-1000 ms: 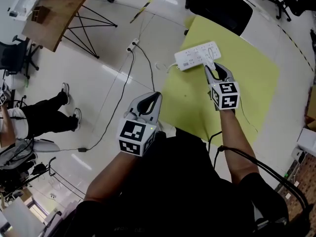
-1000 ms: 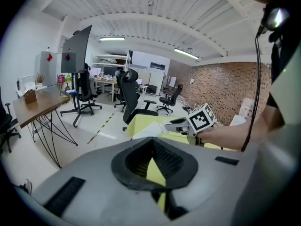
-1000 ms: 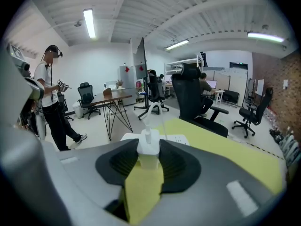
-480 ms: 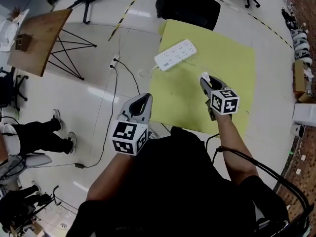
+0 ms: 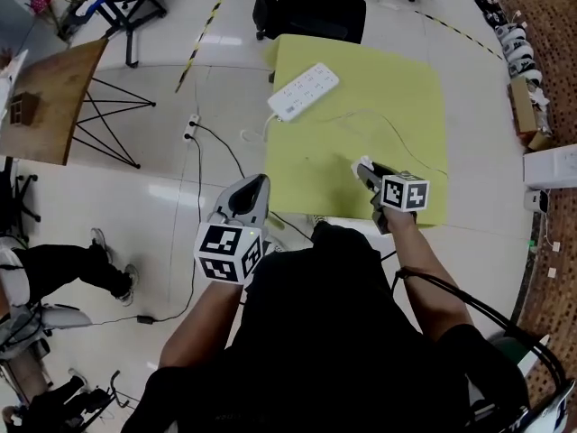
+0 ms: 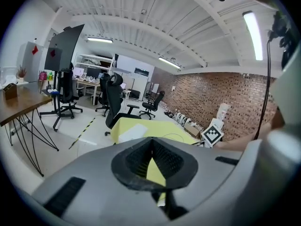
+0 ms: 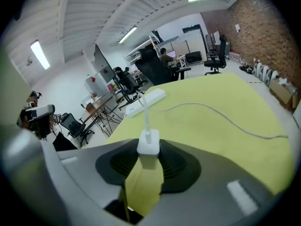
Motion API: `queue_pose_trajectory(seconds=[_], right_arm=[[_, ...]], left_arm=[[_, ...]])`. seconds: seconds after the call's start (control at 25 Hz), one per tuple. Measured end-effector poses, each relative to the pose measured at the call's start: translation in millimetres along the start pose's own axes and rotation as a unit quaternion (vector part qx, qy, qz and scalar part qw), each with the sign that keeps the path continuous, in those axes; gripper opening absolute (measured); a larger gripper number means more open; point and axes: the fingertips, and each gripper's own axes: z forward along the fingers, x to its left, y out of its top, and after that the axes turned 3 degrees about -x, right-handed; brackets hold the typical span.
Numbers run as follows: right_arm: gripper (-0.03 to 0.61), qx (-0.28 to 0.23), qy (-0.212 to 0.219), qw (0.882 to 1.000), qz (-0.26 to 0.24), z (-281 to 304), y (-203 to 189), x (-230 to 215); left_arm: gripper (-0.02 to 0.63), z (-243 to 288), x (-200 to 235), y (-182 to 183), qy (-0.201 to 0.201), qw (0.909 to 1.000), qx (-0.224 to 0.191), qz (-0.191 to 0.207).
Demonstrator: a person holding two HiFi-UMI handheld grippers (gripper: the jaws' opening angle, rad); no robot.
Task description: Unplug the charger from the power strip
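right tool [image 5: 364, 170] is pinching the little white charger [image 7: 148, 148] between its jaws, hovering over the near part of the yellow table [image 5: 397, 106]. The charger is sitting well apart from the white power strip [image 5: 304, 91], which is lying near the table's far left corner. A thin white cable [image 7: 147, 121] is trailing from the charger across the table top. left tool [image 5: 255, 186] is hovering beside the table over the floor [image 5: 180, 179], jaw tips closed together, gripping nothing
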Motion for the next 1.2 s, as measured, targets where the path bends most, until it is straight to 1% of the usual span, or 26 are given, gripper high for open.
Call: queue_pose_trajectory(seconds=[0.12, 0.2, 0.36, 0.52, 0.6, 0.72, 0.84, 1.04, 1.2], right_arm=[[0.137, 0.011, 0.013, 0.999, 0.030, -1.4, -14.8, 1.3], [0.137, 0.024, 0.025, 0.999, 0.036, -1.4, -23.7, 1.1], [0.137, 0.051, 0.055, 0.997, 0.028, 5.5, -33.6, 4.7], [0.137, 0.088, 0.080, 0.993, 0.002, 12.8, -38.7, 6.5], [0.137, 0.098, 0.085, 0.991, -0.011, 14.8, -38.6, 0.0], [0.138, 0.105, 0.099, 0.989, -0.020, 17.7, -32.6, -10.0], [0.144, 0.109, 0.100, 0.988, -0.037, 20.8, -26.0, -16.0], [0.157, 0.113, 0.087, 0.987, -0.079, 28.9, -18.4, -20.8], [0.186, 0.117, 0.071, 0.986, -0.096, 28.5, -17.8, -26.3]], left_arm=[[0.006, -8.6, 1.3, -3.6, 0.003, 1.0000, 0.000, -0.001], [0.006, -15.5, -1.2, -0.2, 0.010, 0.9999, -0.008, -0.002], [0.006, -27.3, -1.1, 4.3, 0.035, 0.9991, -0.021, -0.009], [0.006, -27.7, -1.2, -0.2, 0.066, 0.9970, -0.026, -0.031], [0.006, -21.6, -9.4, 0.0, 0.073, 0.9962, -0.031, -0.036], [0.006, -11.5, -27.1, 8.9, 0.076, 0.9957, -0.042, -0.032], [0.006, -10.1, -36.2, 15.5, 0.086, 0.9949, -0.045, -0.027], [0.007, -15.7, -30.9, 10.9, 0.114, 0.9922, -0.037, -0.034], [0.006, -13.5, -32.6, 14.0, 0.115, 0.9923, -0.034, -0.030]])
